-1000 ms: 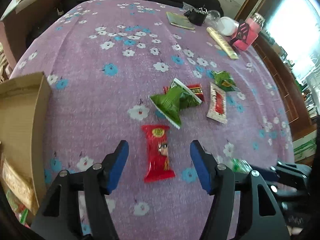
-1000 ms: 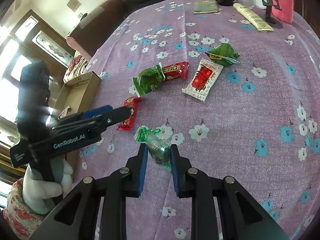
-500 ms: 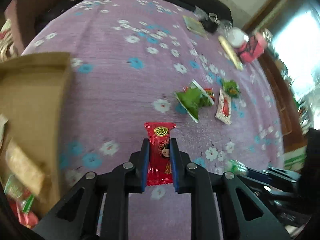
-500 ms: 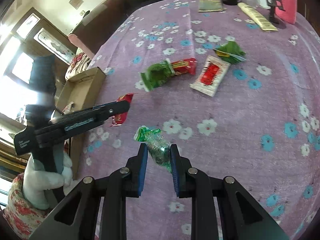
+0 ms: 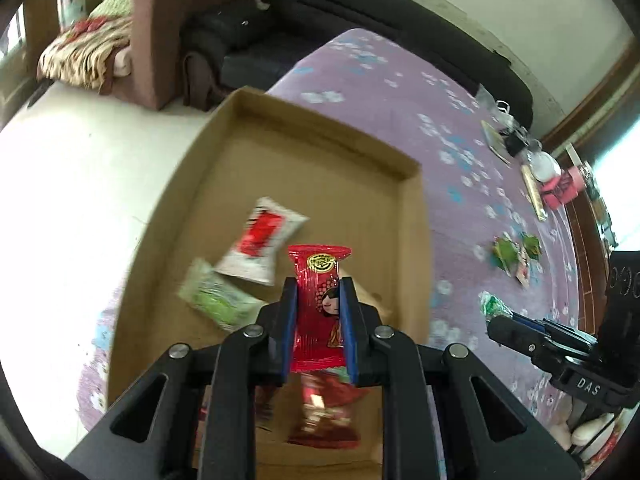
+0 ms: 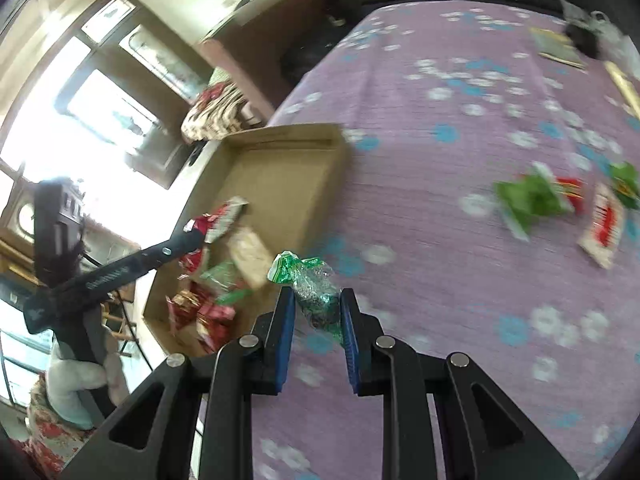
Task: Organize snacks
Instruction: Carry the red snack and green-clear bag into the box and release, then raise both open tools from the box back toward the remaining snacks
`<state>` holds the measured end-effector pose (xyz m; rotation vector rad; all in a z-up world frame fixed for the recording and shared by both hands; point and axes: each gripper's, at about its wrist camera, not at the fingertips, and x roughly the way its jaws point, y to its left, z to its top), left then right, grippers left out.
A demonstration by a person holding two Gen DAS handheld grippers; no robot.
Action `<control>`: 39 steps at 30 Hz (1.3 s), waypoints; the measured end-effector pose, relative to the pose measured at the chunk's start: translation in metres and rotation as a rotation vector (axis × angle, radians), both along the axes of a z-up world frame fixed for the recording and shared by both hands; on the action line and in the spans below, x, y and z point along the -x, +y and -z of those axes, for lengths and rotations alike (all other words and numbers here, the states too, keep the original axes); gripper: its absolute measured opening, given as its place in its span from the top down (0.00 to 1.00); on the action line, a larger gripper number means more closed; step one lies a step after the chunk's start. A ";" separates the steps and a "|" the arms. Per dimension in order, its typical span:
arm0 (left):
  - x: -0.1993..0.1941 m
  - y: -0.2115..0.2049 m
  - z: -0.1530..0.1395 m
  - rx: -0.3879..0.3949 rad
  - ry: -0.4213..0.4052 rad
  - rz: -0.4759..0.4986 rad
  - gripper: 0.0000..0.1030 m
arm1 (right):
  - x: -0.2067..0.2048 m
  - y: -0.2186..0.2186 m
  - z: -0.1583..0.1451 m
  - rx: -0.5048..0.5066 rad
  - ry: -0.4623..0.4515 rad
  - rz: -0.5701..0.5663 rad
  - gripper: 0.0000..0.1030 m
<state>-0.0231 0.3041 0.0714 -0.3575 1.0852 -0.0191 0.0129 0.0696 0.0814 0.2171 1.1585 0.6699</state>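
My left gripper (image 5: 318, 284) is shut on a red snack packet (image 5: 318, 280) and holds it above the open cardboard box (image 5: 412, 216). Inside the box lie a white-and-red packet (image 5: 260, 244), a green packet (image 5: 216, 304) and red packets (image 5: 324, 420). My right gripper (image 6: 318, 298) is shut on a green foil snack (image 6: 312, 284), held over the purple flowered cloth (image 6: 440, 160) just right of the box (image 6: 320, 196). In the right wrist view the left gripper (image 6: 192, 236) hangs over the box. Green and red packets (image 6: 532, 200) lie on the cloth at right.
A white-red packet (image 6: 600, 232) and a small green one (image 6: 624, 184) lie beside the loose pile. Bottles and small items (image 5: 548, 176) stand at the table's far end. A dark sofa (image 5: 360, 12) and a brown armchair (image 5: 152, 32) are behind the table.
My left gripper closed on the red packet, lifted it and carried it left over the box. My right gripper, still holding the green foil snack, moved left toward the box.
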 end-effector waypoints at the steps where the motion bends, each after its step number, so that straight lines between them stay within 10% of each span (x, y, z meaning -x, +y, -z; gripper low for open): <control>1: -0.001 0.003 0.004 -0.005 0.006 0.000 0.80 | -0.001 0.010 0.001 0.006 -0.001 -0.006 0.80; 8: -0.013 0.019 0.023 0.026 0.042 0.032 0.76 | -0.022 0.076 0.020 0.104 -0.012 -0.013 0.80; 18: 0.004 0.038 -0.014 0.061 -0.067 0.051 0.27 | -0.035 0.107 0.028 0.197 -0.021 0.035 0.75; 27: 0.046 0.067 -0.052 0.209 -0.157 -0.061 0.23 | -0.033 0.103 0.005 0.175 -0.042 0.122 0.73; 39: 0.135 0.025 -0.139 -0.248 -0.229 -0.343 0.11 | -0.004 0.132 -0.028 0.059 -0.145 -0.066 0.71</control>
